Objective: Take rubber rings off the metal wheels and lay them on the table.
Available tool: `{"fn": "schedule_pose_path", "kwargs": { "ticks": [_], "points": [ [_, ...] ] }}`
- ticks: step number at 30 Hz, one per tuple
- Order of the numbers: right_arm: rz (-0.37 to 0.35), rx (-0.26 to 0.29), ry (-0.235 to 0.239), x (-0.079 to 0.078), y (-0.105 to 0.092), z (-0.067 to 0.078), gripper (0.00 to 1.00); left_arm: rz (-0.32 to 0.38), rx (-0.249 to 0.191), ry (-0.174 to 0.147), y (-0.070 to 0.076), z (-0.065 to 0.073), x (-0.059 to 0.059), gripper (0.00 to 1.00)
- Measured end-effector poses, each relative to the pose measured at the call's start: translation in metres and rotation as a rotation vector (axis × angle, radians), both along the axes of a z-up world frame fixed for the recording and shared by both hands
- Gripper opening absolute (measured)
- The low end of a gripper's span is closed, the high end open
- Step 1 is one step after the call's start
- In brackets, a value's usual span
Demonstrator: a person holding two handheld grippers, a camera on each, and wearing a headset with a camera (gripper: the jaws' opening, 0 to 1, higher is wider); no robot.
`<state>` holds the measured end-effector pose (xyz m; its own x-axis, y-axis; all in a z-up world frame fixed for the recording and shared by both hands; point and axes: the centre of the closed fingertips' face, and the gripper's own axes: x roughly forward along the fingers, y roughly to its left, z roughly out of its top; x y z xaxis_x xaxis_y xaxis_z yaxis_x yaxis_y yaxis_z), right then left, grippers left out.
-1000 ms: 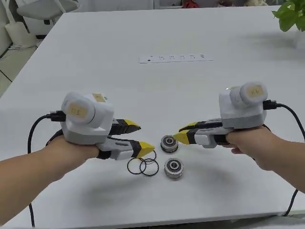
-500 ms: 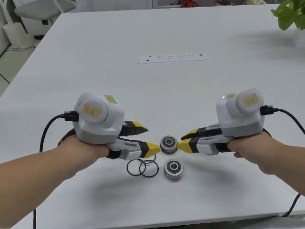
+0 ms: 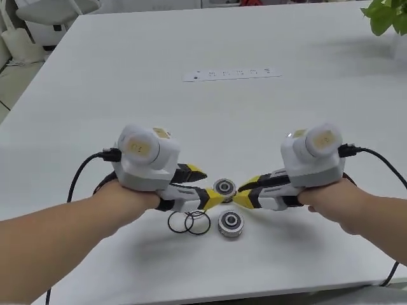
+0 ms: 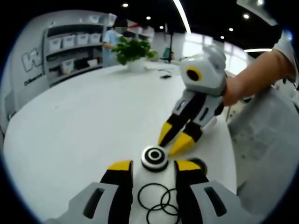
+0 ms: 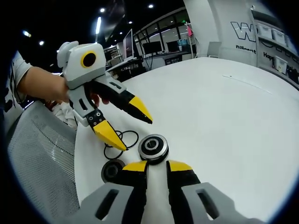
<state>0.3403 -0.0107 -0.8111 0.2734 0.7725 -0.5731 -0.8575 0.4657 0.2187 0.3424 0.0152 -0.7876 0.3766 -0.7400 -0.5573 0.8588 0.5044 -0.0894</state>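
Both forearms come in from the lower corners of the head view and point toward each other over the white table (image 3: 254, 127). The left hand (image 3: 124, 198) is closed around the body of the left gripper (image 3: 210, 185), which is held almost level and points to the right. The right hand (image 3: 331, 200) holds the right gripper (image 3: 240, 194) in the same manner, pointing to the left and a little down. The yellow tips of the 2 grippers nearly meet.

The far wheel (image 3: 224, 188) lies flat on the table between these tips. In the left gripper view it sits just ahead of the left gripper (image 4: 154, 167), whose jaws stand wide apart with nothing between them. I cannot tell if a tip touches it. In the right gripper view this wheel (image 5: 153, 147) is just in front of the right gripper (image 5: 157, 167), whose jaws are apart by a narrow gap and hold nothing.

The near wheel (image 3: 231, 222) lies closer to the person, apart from both grippers. At least 2 loose rubber rings (image 3: 189, 222) lie overlapping on the table, just left of the near wheel and below the left gripper's jaws.

A black cable (image 3: 82, 175) goes out from the back of the left gripper.
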Motion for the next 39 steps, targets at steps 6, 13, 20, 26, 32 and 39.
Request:
{"fn": "schedule_pose_path", "kwargs": {
  "ticks": [6,13,20,26,32,39],
  "points": [
    [0.000,0.008,-0.007,0.000,0.001,0.000,0.12,-0.011,-0.004,0.005,-0.009,-0.002,0.000,0.32],
    [0.000,0.012,-0.009,-0.001,0.001,0.000,0.11,-0.016,0.012,-0.004,-0.016,-0.004,0.002,0.26],
    [0.002,0.017,-0.011,-0.002,0.002,0.000,0.10,-0.021,0.024,-0.023,-0.018,-0.006,0.004,0.17],
    [-0.006,0.024,-0.009,-0.001,0.002,0.000,0.09,-0.011,0.044,-0.045,-0.017,-0.008,0.007,0.14],
    [-0.033,0.039,0.018,0.001,-0.001,-0.002,0.01,-0.003,0.042,-0.060,-0.015,-0.008,0.006,0.14],
    [-0.079,0.076,0.067,0.000,0.000,0.000,0.00,0.013,0.045,-0.078,-0.015,-0.007,0.005,0.13]
  ]
}}
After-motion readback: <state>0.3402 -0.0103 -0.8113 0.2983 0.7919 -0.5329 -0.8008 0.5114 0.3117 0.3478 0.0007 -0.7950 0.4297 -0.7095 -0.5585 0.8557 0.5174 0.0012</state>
